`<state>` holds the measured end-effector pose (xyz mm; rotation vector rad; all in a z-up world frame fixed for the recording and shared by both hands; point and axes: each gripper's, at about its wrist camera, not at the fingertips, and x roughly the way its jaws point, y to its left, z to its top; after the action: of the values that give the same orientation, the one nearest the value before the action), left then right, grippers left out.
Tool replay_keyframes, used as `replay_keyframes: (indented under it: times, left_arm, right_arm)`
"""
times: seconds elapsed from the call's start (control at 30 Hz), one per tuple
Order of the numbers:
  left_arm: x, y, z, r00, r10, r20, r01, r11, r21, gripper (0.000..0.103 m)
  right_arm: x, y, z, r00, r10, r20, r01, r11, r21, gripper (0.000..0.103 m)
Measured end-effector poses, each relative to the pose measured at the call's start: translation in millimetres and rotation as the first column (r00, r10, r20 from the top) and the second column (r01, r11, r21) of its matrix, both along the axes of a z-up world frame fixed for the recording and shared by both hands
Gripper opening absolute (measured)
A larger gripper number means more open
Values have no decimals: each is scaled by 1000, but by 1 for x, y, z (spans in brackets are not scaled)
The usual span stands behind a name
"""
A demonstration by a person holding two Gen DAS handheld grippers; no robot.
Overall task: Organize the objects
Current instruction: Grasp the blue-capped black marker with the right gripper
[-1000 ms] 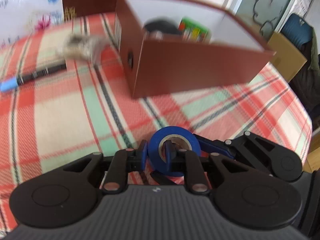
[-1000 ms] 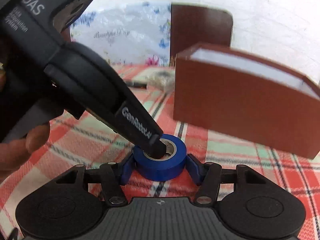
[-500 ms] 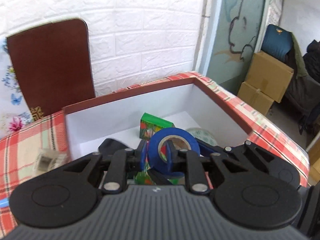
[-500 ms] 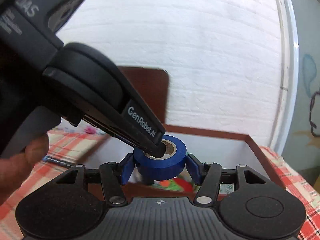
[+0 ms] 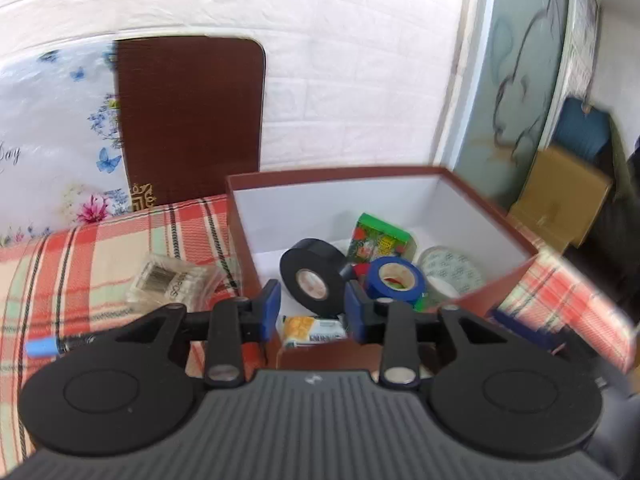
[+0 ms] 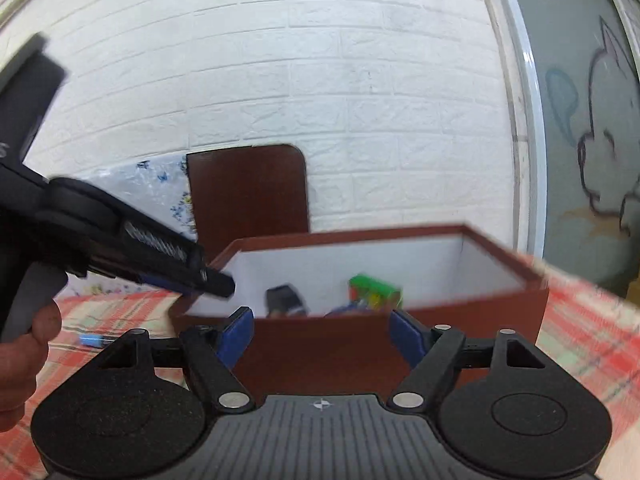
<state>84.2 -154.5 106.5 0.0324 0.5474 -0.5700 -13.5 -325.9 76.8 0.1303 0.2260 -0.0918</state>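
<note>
Blue tape roll (image 5: 396, 279) lies inside the brown box (image 5: 496, 208), low in the middle of the left wrist view, between a black tape roll (image 5: 313, 276) on its left and a clear tape roll (image 5: 451, 271) on its right. A green packet (image 5: 379, 240) leans behind them, and a small yellow packet (image 5: 314, 330) lies at the near wall of the box.

The left tool (image 5: 313, 311) is above the near edge of the box. Its jaws are opening, and nothing is between them; the blue pads touch no object. The right tool (image 6: 322, 334) is in front of the box's outer wall, in the lower middle of the right wrist view. Its jaws are also opening and stand wide apart, with nothing between them.

On the checked worktop (image 5: 100, 256), left of the box, there is a clear plastic packet (image 5: 174, 282) and a pen with a blue cap (image 5: 42, 347). A hand (image 6: 24, 364) shows at the left edge of the right wrist view.
</note>
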Motion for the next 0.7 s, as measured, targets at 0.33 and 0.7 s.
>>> replay_keyframes:
  times: [0.33,0.7]
  left_arm:
    - [22,153,-91,912,389,-133,-370,918,143,48]
    - [33,228,-107,815,579,-22,-576,815,68,84]
  right_arm:
    - [45,107,-46,871,333,-362,-340,939,45,72]
    - [169,177,-21,867,389,-312,-481,819,-313,70]
